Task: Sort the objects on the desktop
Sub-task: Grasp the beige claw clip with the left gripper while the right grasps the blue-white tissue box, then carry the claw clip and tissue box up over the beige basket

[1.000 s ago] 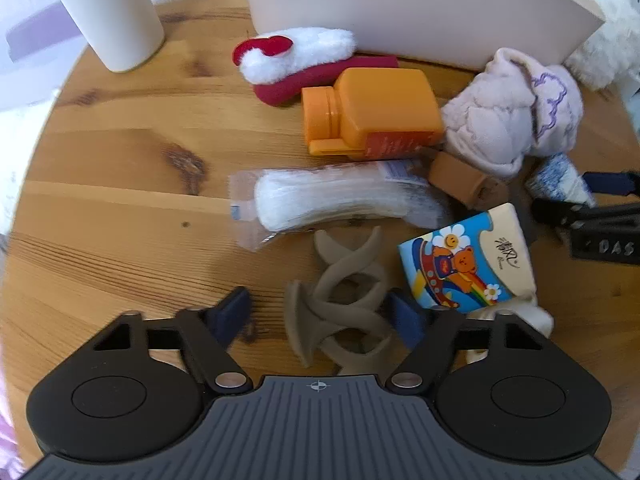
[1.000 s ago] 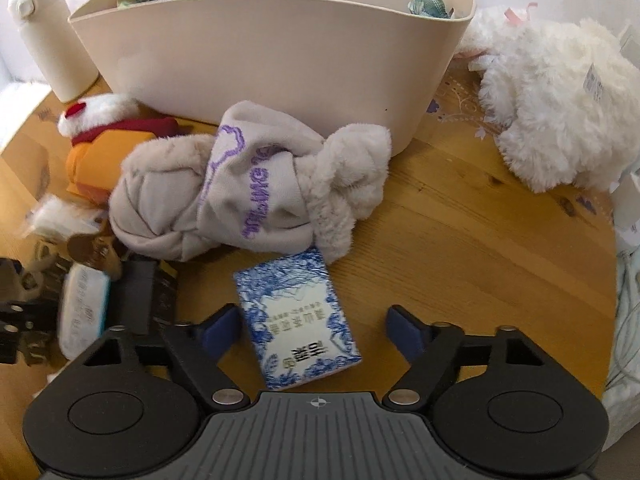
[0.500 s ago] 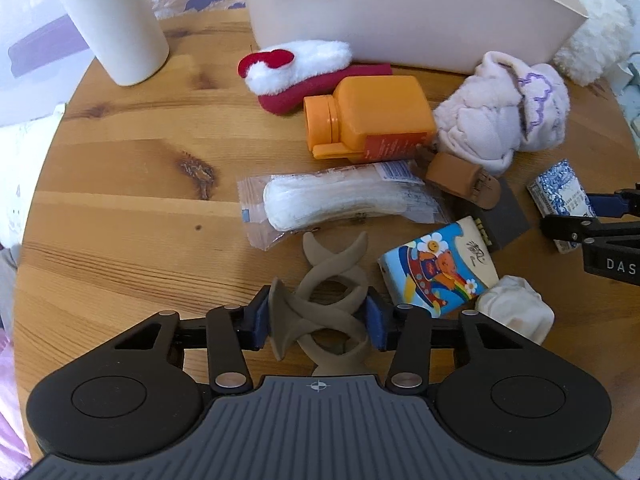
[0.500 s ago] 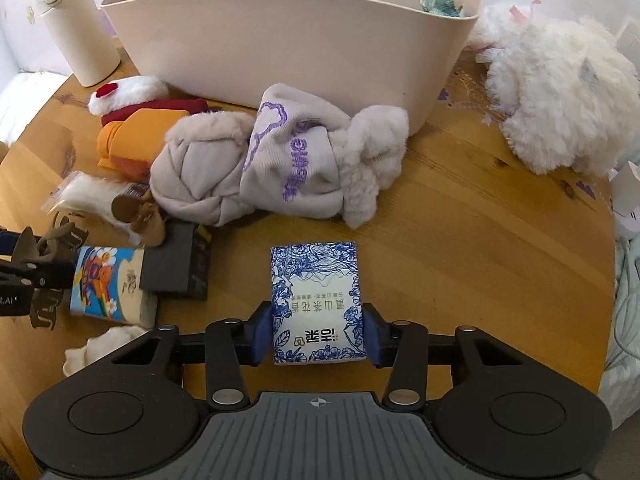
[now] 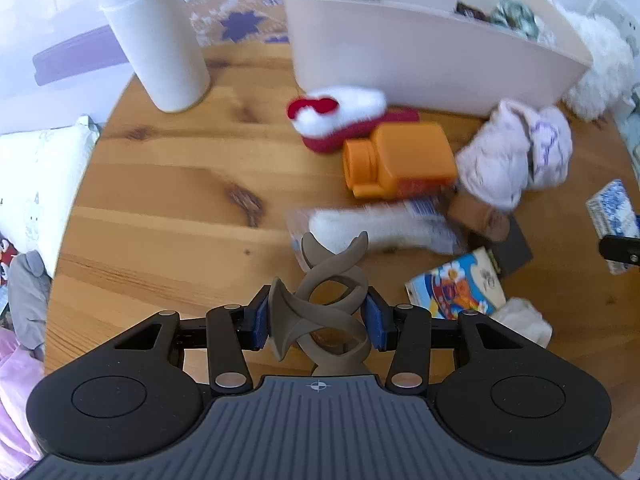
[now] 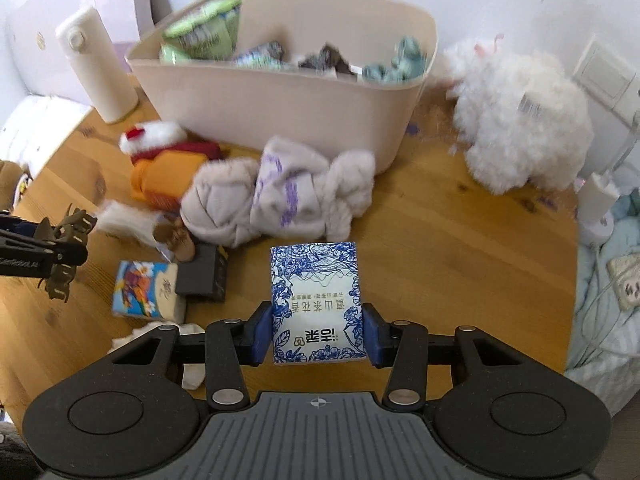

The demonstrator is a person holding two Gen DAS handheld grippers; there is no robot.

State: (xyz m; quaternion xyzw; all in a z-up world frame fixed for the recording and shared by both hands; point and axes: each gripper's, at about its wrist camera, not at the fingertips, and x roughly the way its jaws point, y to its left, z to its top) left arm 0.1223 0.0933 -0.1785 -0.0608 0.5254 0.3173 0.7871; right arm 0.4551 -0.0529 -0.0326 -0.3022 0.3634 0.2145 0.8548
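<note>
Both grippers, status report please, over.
Left gripper shut on hair claw. Right gripper shut on blue tissue pack. Both clear of table. Bin ahead, plush sock bundle before it.

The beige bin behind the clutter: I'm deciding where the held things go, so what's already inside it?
Inside the beige bin show a green packet, dark wrappers and something crumpled and teal. Its wall hides everything lower down.

Clamped hair claw (image 5: 328, 308), tissue pack (image 6: 316, 304)
</note>
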